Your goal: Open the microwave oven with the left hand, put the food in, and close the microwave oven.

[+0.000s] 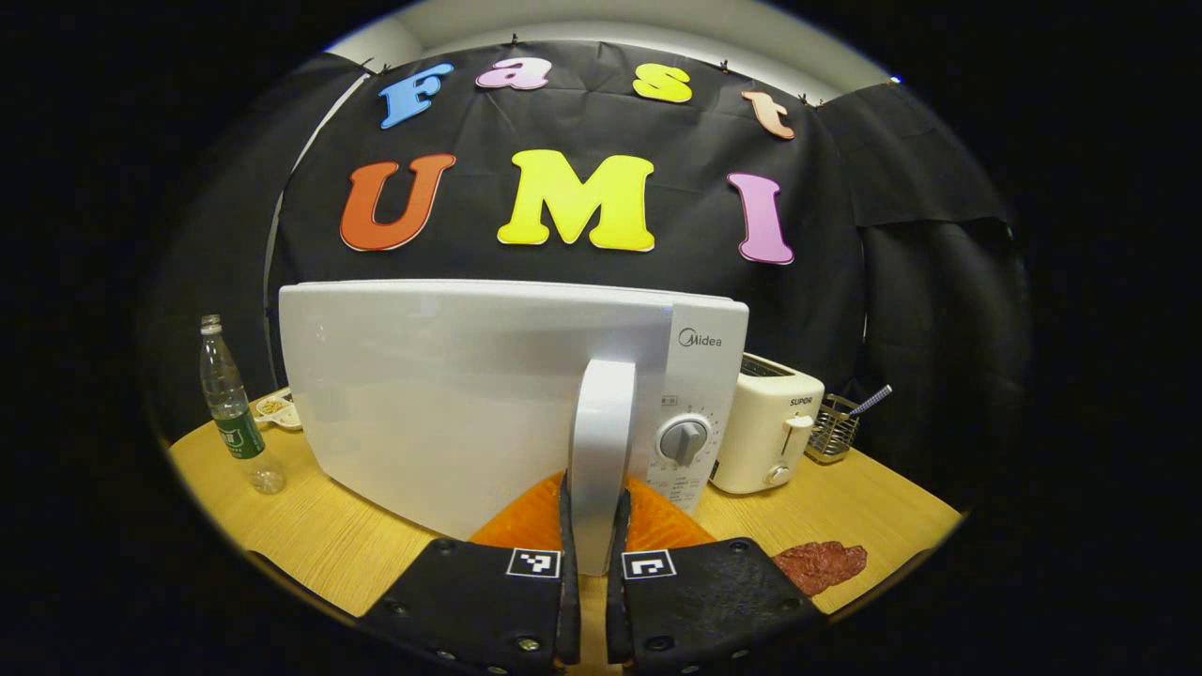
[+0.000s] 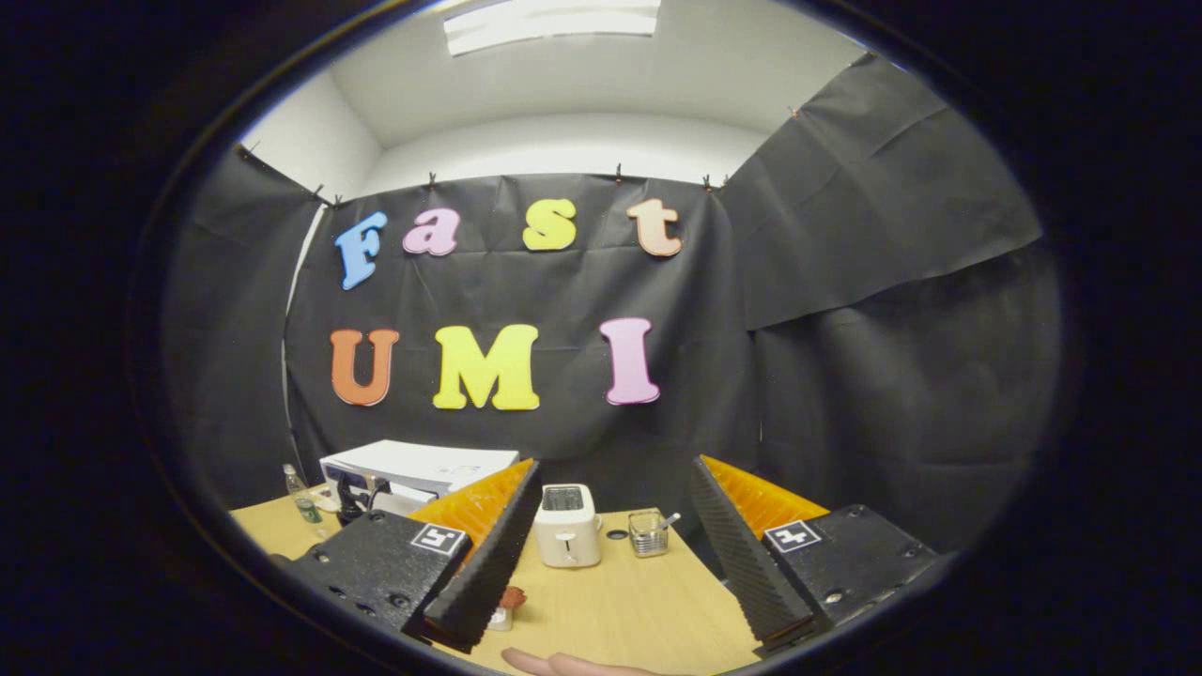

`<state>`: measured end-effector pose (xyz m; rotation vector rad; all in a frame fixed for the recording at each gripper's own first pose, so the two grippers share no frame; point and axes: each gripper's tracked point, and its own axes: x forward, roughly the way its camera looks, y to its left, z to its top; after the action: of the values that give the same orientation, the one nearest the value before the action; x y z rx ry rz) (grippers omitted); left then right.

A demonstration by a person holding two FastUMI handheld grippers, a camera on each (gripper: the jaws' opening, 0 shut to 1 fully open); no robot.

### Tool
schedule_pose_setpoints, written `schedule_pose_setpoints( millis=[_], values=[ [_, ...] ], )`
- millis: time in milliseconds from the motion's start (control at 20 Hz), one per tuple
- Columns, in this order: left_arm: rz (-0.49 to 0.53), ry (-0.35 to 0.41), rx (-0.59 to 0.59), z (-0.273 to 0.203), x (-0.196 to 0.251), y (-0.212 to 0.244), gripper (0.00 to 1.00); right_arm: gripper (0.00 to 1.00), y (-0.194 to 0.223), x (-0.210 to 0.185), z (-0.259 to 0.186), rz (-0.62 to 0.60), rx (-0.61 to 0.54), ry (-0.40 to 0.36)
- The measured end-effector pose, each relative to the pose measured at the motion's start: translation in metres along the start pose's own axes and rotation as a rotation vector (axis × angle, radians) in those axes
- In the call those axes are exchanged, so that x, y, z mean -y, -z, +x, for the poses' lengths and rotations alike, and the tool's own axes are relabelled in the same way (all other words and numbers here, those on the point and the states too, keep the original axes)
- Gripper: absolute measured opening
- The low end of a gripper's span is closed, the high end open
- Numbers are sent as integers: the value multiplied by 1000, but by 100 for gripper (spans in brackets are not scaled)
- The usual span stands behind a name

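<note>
The microwave oven (image 1: 700, 376) bears the brand "Midea", and the toaster (image 1: 765, 437) reads "SUPOR".

The left tool (image 1: 593, 554) has two broad, flat finger blocks with a pebbled, matte finish. Each block carries a small square marker of coded squares near its inner edge, and round screw heads sit along the lower rims. The right tool (image 2: 610, 554) has the same blocks, one square marker on each, with ribbed, sawtooth-textured inner faces and small screws.
</note>
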<state>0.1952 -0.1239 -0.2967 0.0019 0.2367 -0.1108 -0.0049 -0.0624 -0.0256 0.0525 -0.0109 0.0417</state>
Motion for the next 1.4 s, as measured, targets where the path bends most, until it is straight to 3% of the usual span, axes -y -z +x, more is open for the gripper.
schedule_pose_setpoints(
  millis=[100, 150, 200, 300, 350, 450, 500, 550, 600, 800, 850, 900, 950, 1000, 1050, 1100, 1150, 1200, 1250, 1300, 1350, 1400],
  values=[
    [18, 14, 22, -17, -5, 2, 9, 90, 0, -8, -4, -14, 4, -13],
    [21, 22, 28, -26, -8, 3, 10, 100, -1, -12, -6, -21, 6, -17],
    [27, 33, 30, -35, -12, 5, 10, 90, -1, -16, -8, -22, 7, -20],
    [28, 64, 41, -53, -21, 7, 10, 90, -3, -27, -15, -6, 14, -39],
    [23, 75, 48, -62, -24, 8, 10, 100, -3, -34, -18, -1, 18, -51],
    [28, 76, 56, -82, -38, 10, 10, 100, -2, -44, -22, -2, 22, -70],
    [35, 72, 66, -91, -46, 10, 2, 100, -1, -49, -24, -3, 22, -75],
    [38, 65, 73, -100, -53, 11, 12, 100, 0, -53, -27, -2, 26, -76],
    [31, 59, 79, -110, -61, 13, 12, 100, 0, -56, -28, -3, 27, -73],
    [36, 14, 86, -150, -104, 16, 12, 100, 6, -79, -35, -14, 32, -107],
    [47, -12, 91, -159, -117, 16, 15, 90, 7, -83, -37, -13, 33, -113],
    [53, -46, 97, -170, -134, 17, 15, 100, 9, -91, -41, -8, 33, -126],
    [52, -78, 98, -180, -150, 18, 15, 100, 10, -103, -46, -4, 34, -152],
    [44, -104, 86, -190, -166, 23, 18, 90, 10, -116, -51, 0, 36, -180],
    [29, -121, 70, -201, -179, 30, 17, 100, 11, -125, -55, 2, 37, -207],
    [19, -138, 54, -212, -195, 35, 17, 100, 11, -135, -60, 0, 40, -233],
    [15, -166, 49, -224, -212, 40, 12, 90, 11, -143, -66, -5, 47, -255],
    [10, -198, 56, -236, -231, 42, 17, 100, 11, -150, -70, -15, 54, -272],
    [-1, -211, 66, -247, -244, 41, 34, 100, 11, -156, -74, -25, 63, -284],
    [-20, -230, 74, -255, -256, 41, 40, 100, 11, -162, -77, -32, 69, -296],
    [-42, -237, 67, -261, -265, 43, 67, 90, 11, -168, -81, -40, 73, -309],
    [-58, -255, 64, -268, -272, 44, 66, 100, 12, -173, -84, -47, 72, -319]
  ],
)
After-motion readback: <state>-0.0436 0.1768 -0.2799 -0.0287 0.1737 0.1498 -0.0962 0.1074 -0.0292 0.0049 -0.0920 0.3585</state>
